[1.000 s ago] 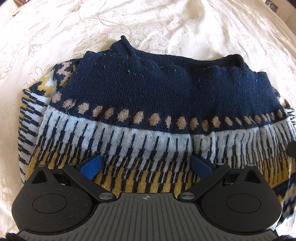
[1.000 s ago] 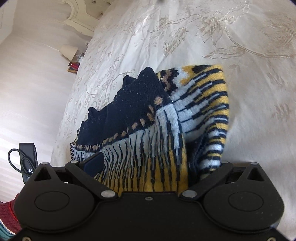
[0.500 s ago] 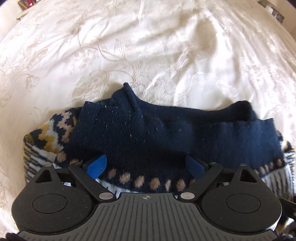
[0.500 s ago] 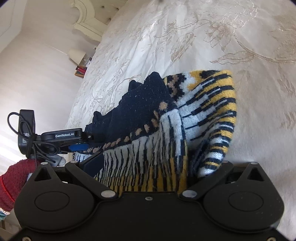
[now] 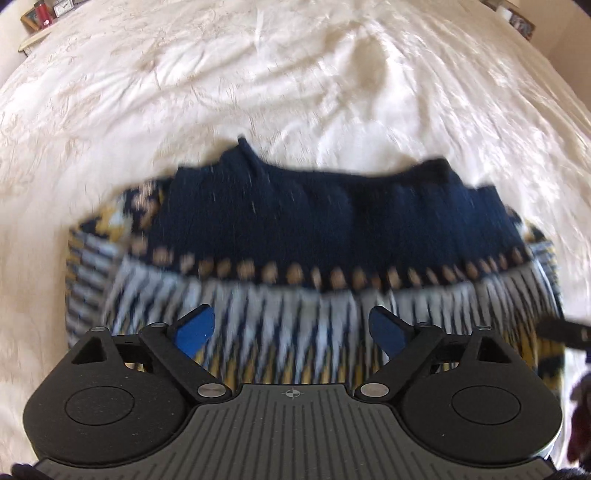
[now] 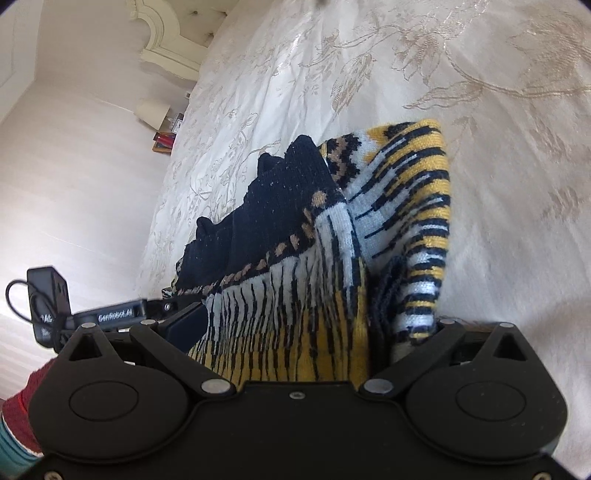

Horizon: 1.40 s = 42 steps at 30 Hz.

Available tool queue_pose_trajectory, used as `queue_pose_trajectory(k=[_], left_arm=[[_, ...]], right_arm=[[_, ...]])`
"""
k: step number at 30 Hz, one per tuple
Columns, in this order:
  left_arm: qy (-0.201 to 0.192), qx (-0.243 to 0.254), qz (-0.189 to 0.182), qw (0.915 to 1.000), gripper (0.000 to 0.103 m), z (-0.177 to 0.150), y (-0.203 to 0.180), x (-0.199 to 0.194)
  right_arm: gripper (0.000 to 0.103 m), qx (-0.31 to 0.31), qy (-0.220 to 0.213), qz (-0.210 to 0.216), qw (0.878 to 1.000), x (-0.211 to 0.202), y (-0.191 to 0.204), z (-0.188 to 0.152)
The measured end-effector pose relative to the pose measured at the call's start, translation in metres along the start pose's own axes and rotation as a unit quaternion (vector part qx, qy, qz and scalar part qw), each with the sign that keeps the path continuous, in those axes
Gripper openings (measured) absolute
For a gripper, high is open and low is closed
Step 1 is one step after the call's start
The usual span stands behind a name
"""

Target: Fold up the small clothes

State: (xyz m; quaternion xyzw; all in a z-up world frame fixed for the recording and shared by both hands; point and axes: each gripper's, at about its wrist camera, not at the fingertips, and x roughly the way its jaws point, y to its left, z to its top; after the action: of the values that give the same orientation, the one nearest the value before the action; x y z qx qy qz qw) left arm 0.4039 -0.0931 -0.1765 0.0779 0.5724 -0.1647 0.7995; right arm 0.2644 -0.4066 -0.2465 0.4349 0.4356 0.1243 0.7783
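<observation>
Sweater (image 5: 295,258) folded: navy top, tan dots, white-yellow stripes, blurred.

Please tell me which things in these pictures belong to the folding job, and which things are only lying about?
Belong to the job:
- navy, white and yellow patterned knitted sweater
- left gripper, open over it
- right gripper, knit between its fingers
- cream embroidered bedspread, the work surface

Only lying about:
- cream table lamp
- red items beside the bed

Left matte-black two-finger gripper (image 5: 291,328) with blue pads (image 5: 194,330), silver pivot screws and ribbed grey body; right all-black gripper (image 6: 295,325) — beside it, a dark-red knitted sleeve (image 6: 22,410) with teal cuff.
</observation>
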Motion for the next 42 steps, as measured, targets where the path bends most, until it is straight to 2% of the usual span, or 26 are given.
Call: queue_pose_trajectory(k=[4,7,9,11,12,13,18,21,27,37,42], left_arm=[[0.032,0.008,0.001,0.9995,0.092,-0.038,-0.004,0.011],[0.026,0.014,-0.001,0.9996,0.091,-0.051,-0.005,0.008],[0.020,-0.008,-0.009,0.9997,0.091,-0.047,0.000,-0.003],[0.004,-0.030,-0.017,0.9994,0.091,-0.048,0.009,-0.016],[-0.004,-0.038,-0.017,0.9991,0.090,-0.051,0.013,-0.024],[-0.010,-0.042,-0.017,0.9989,0.090,-0.053,0.018,-0.030],[-0.026,-0.055,-0.018,0.9980,0.091,-0.082,0.049,-0.063],[-0.031,-0.065,-0.007,0.9974,0.091,-0.098,0.069,-0.076],[-0.038,-0.116,-0.005,0.9925,0.091,-0.135,0.121,-0.105],[-0.035,-0.167,-0.004,0.9854,0.091,-0.181,0.185,-0.122],[-0.033,-0.176,-0.004,0.9838,0.091,-0.194,0.203,-0.126]], right_arm=[[0.102,0.010,0.002,-0.019,1.000,-0.003,0.005,-0.004],[0.102,0.022,0.003,-0.045,0.999,-0.004,0.011,-0.005],[0.091,0.018,0.002,-0.072,0.997,-0.003,0.018,-0.004],[0.059,0.006,0.004,-0.098,0.995,-0.002,0.026,-0.003],[0.051,0.000,0.009,-0.119,0.993,-0.002,0.029,-0.001],[0.033,-0.006,0.012,-0.137,0.990,-0.002,0.033,0.000],[0.032,-0.047,0.005,-0.161,0.986,-0.008,0.070,0.004],[0.031,-0.068,0.005,-0.159,0.985,-0.006,0.100,0.004],[0.031,-0.113,0.025,-0.164,0.980,0.021,0.164,0.005],[0.030,-0.189,0.082,-0.162,0.965,0.114,0.258,-0.018],[0.030,-0.206,0.114,-0.193,0.952,0.173,0.275,-0.037]])
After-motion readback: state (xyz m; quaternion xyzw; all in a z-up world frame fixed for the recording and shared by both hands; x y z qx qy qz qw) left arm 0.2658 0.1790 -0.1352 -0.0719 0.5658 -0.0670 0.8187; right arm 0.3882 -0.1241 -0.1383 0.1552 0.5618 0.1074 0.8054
